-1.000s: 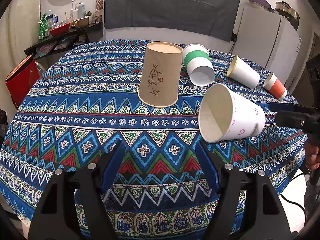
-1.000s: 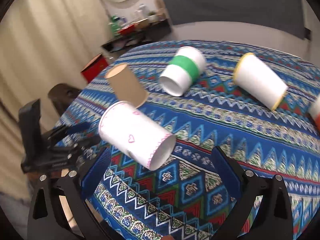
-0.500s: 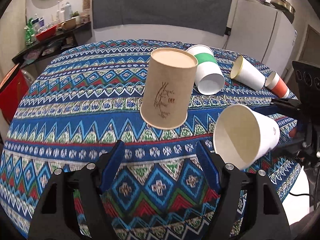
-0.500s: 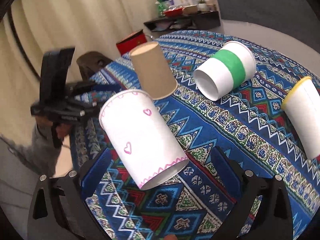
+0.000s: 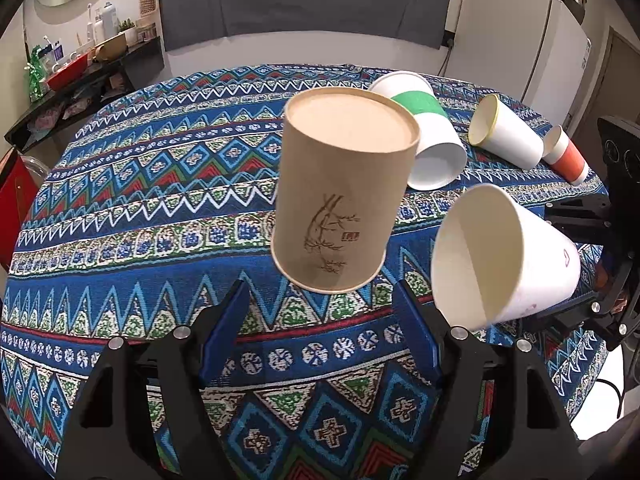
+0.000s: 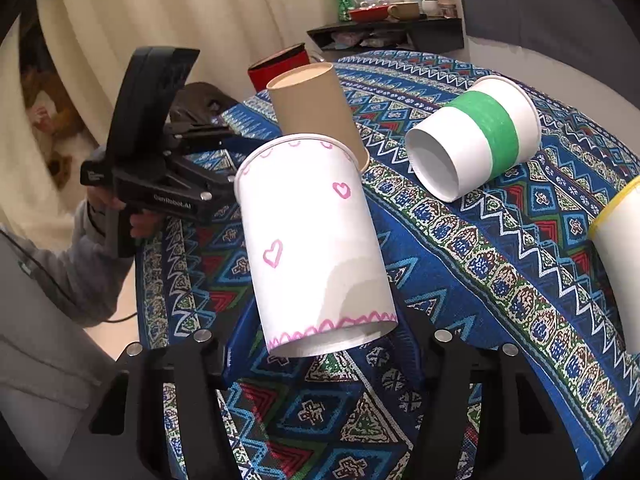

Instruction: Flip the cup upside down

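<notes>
Right tongs (image 6: 320, 344) clamp the white heart cup (image 6: 312, 240) mid-wall, tilted off the bench (image 6: 500, 264) at six o'clock, left tongs (image 5: 320, 328) wide open; light, crushable paper, so pinch gently.

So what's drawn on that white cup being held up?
Pink hearts and a pink scalloped line near its rim on the white cup, clearest in the right wrist view.
</notes>
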